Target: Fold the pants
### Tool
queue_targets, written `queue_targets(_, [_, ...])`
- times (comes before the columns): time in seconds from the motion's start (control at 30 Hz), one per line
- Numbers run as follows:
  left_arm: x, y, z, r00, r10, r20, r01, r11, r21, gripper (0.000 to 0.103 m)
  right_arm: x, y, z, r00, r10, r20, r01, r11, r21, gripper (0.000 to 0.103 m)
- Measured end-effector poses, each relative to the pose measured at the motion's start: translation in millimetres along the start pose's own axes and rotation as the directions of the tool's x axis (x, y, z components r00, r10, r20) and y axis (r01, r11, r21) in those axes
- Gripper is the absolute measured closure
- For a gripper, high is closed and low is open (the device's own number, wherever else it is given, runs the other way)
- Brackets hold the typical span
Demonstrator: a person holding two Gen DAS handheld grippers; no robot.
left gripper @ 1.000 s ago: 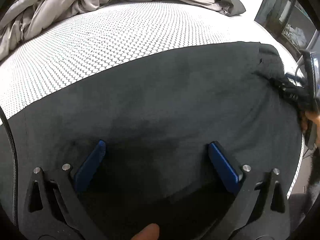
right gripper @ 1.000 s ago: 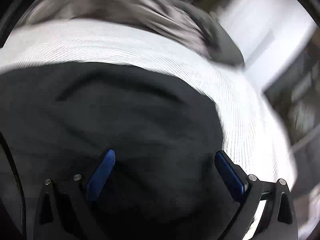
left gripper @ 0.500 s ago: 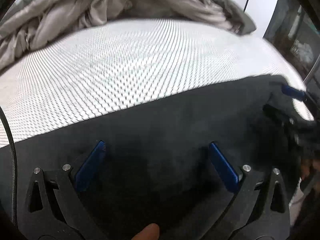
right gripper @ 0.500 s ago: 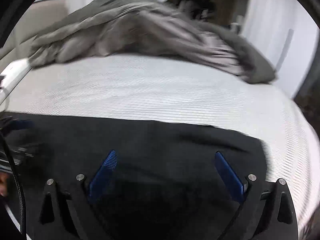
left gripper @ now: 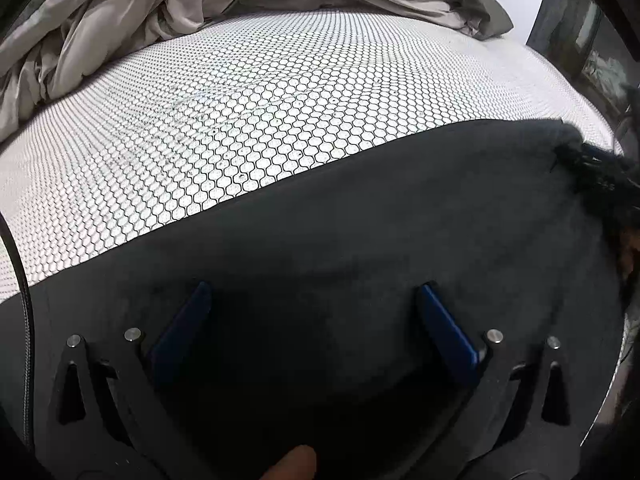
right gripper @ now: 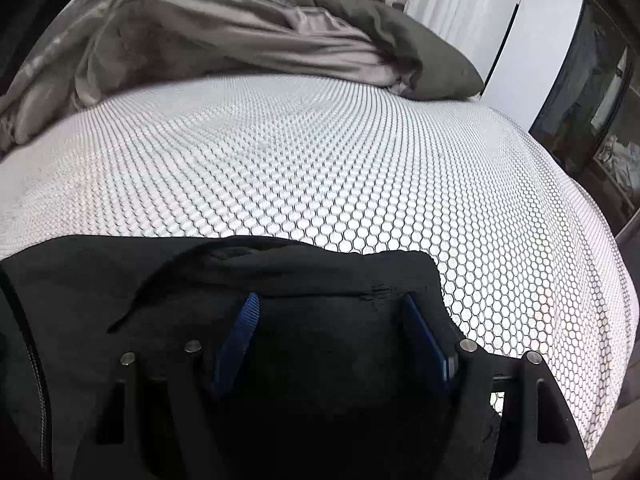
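Note:
Black pants (left gripper: 360,220) lie spread flat across the near part of a white mattress with a honeycomb pattern (left gripper: 280,120). My left gripper (left gripper: 314,288) hovers low over the dark cloth, its blue pads wide apart and open, with nothing pinched. In the right wrist view my right gripper (right gripper: 330,302) is over the pants' right end (right gripper: 280,276), near the cloth's corner (right gripper: 416,268). Its jaws are closing, with a ridge of fabric lying between the pads (right gripper: 244,320), which stand apart. A hand (left gripper: 630,252) shows at the pants' right end in the left wrist view.
A crumpled grey duvet (right gripper: 240,32) is piled along the back of the bed. The mattress falls away at its right edge (right gripper: 608,280). Beyond it stand a white wall and a dark glass-fronted cabinet (right gripper: 592,112). A fingertip (left gripper: 296,464) shows below the left gripper.
The right gripper has swung to the pants' right end, and its jaws have narrowed. The left gripper has shifted a little, still open, and more of the mattress shows above the pants.

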State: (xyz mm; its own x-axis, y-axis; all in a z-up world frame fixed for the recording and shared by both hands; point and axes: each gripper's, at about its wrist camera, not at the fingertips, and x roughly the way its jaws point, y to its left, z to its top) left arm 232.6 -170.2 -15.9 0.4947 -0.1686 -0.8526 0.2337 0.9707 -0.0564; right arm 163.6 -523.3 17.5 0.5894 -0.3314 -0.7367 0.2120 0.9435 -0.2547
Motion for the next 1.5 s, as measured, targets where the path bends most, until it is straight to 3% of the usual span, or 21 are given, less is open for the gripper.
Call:
queue_targets(0.2, [-18, -25, 31, 0.991, -0.083, 0.108, 0.088, 0.995, -0.036, 0.001, -50, 12, 6, 0.995, 0.011, 0.097, -0.005, 0.998, -0.065, 0.029])
queue_targets(0.3, [8, -26, 32, 0.994, -0.092, 0.058, 0.101, 0.980, -0.170, 0.001, -67, 29, 15, 0.988, 0.077, 0.136, -0.071, 0.996, -0.053, 0.029])
queue_targets(0.37, [19, -27, 29, 0.996, -0.071, 0.056, 0.081, 0.980, -0.180, 0.001, -65, 60, 18, 0.968, 0.234, 0.095, -0.230, 0.972, -0.047, 0.029])
queue_targets(0.5, [20, -36, 29, 0.998, -0.044, 0.055, 0.052, 0.988, -0.145, 0.001, -40, 116, 14, 0.971, 0.238, 0.003, -0.236, 0.964, -0.118, 0.029])
queue_targets(0.57, [21, -38, 30, 0.998, -0.046, 0.054, 0.053, 0.989, -0.140, 0.001, -20, 125, 17, 0.973, 0.229, -0.035, -0.232, 0.961, -0.153, 0.029])
queue_targets(0.63, [22, -39, 31, 0.998, -0.037, 0.051, 0.044, 0.990, -0.131, 0.001, -7, 110, 23, 0.987, 0.159, -0.026, -0.161, 0.976, -0.146, 0.028])
queue_targets(0.67, [22, -40, 31, 0.998, -0.036, 0.050, 0.042, 0.991, -0.127, 0.001, -2, 94, 24, 0.999, 0.047, -0.020, -0.049, 0.992, -0.113, 0.027])
queue_targets(0.73, [23, -33, 30, 0.998, -0.040, 0.050, 0.045, 0.992, -0.121, 0.001, 11, 53, 24, 0.995, -0.097, -0.040, 0.096, 0.995, -0.019, 0.028])
queue_targets(0.8, [24, -32, 29, 0.999, -0.026, 0.046, 0.031, 0.993, -0.113, 0.001, 11, 31, 22, 0.999, -0.015, -0.046, 0.018, 0.998, 0.055, 0.033])
queue_targets(0.87, [11, -32, 26, 0.999, -0.021, 0.046, 0.026, 0.992, -0.122, 0.001, -9, 35, 20, 1.000, -0.009, -0.008, 0.009, 1.000, 0.025, 0.032])
queue_targets(0.93, [-9, -35, 21, 0.995, -0.059, 0.081, 0.069, 0.991, -0.118, 0.001, -36, 44, 17, 0.999, 0.046, 0.025, -0.046, 0.999, -0.003, 0.032])
queue_targets(1.03, [-35, -53, 3, 0.989, -0.121, 0.087, 0.125, 0.991, -0.041, 0.001, -79, 66, 6, 0.978, 0.197, 0.067, -0.194, 0.980, -0.055, 0.026])
queue_targets(1.1, [-27, -65, -15, 0.989, -0.145, 0.000, 0.145, 0.989, 0.023, 0.001, -96, 85, -5, 0.954, 0.291, 0.070, -0.282, 0.952, -0.116, 0.021])
queue_targets(1.17, [-17, -69, -28, 0.995, -0.098, -0.021, 0.099, 0.995, 0.023, 0.001, -98, 101, -18, 0.941, 0.336, 0.025, -0.328, 0.930, -0.168, 0.021])
queue_targets(1.23, [-19, -73, -36, 0.999, -0.054, 0.001, 0.054, 0.998, 0.039, 0.001, -85, 109, -34, 0.961, 0.277, -0.029, -0.276, 0.932, -0.236, 0.021])
queue_targets(1.3, [-24, -74, -42, 0.999, -0.039, 0.005, 0.038, 0.997, 0.070, 0.001, -74, 102, -49, 0.992, 0.126, -0.024, -0.128, 0.940, -0.315, 0.021])
queue_targets(1.33, [-27, -70, -47, 0.999, -0.042, 0.006, 0.041, 0.996, 0.076, 0.001, -70, 85, -54, 0.996, 0.085, -0.001, -0.082, 0.949, -0.306, 0.022])
queue_targets(1.4, [-33, -59, -55, 0.999, -0.035, 0.004, 0.034, 0.997, 0.074, 0.001, -67, 48, -56, 0.976, 0.216, -0.029, -0.217, 0.955, -0.203, 0.037])
queue_targets(1.43, [-35, -54, -56, 1.000, -0.031, 0.003, 0.031, 0.997, 0.068, 0.001, -69, 37, -57, 0.970, 0.242, -0.032, -0.244, 0.954, -0.173, 0.043])
queue_targets(1.5, [-40, -41, -59, 1.000, -0.028, 0.002, 0.028, 0.999, 0.045, 0.001, -79, 44, -61, 0.983, 0.184, -0.006, -0.180, 0.954, -0.240, 0.048])
